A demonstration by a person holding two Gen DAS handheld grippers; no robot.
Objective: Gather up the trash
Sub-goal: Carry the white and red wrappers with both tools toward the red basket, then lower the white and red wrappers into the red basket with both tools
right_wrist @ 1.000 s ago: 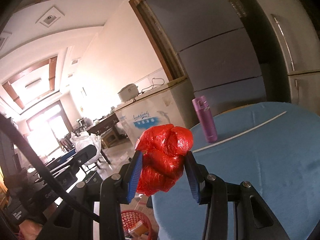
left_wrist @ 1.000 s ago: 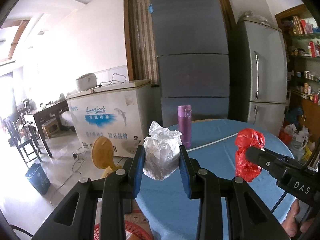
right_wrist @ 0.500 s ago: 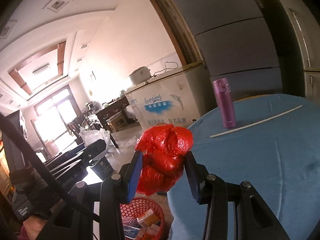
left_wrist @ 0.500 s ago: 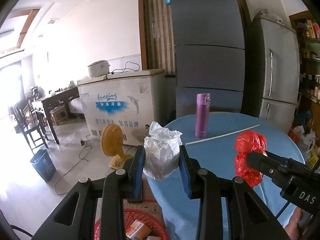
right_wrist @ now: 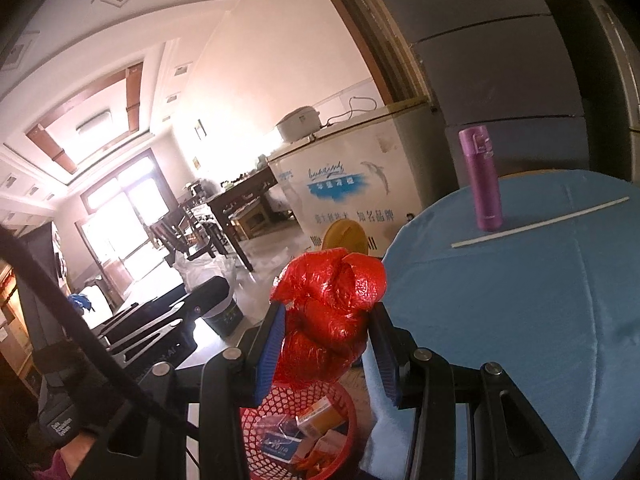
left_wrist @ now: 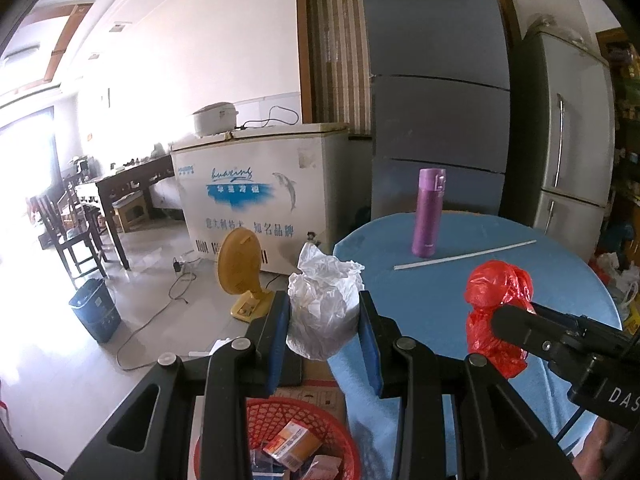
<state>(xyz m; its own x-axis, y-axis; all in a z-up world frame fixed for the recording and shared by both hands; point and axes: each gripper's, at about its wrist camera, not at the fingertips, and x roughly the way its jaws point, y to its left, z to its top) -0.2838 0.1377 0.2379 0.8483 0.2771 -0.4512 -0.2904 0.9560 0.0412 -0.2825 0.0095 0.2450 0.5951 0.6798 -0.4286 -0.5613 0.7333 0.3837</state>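
Observation:
My left gripper (left_wrist: 325, 338) is shut on a crumpled white paper wad (left_wrist: 323, 312), held in the air past the table's left edge. My right gripper (right_wrist: 330, 344) is shut on a crumpled red plastic bag (right_wrist: 328, 322); the bag also shows in the left wrist view (left_wrist: 498, 312). A red mesh basket (left_wrist: 340, 438) with several small boxes sits on the floor below both grippers; it also shows in the right wrist view (right_wrist: 256, 430).
A round table with a blue cloth (left_wrist: 460, 292) carries a purple flask (left_wrist: 428, 213) and a thin white stick (left_wrist: 464, 254). A yellow fan (left_wrist: 242, 268), a white chest freezer (left_wrist: 256, 192), a blue bin (left_wrist: 95, 312) and grey fridges (left_wrist: 436, 92) stand beyond.
Both grippers have moved left and tilted down with their loads still held. The red basket has come into view beneath them.

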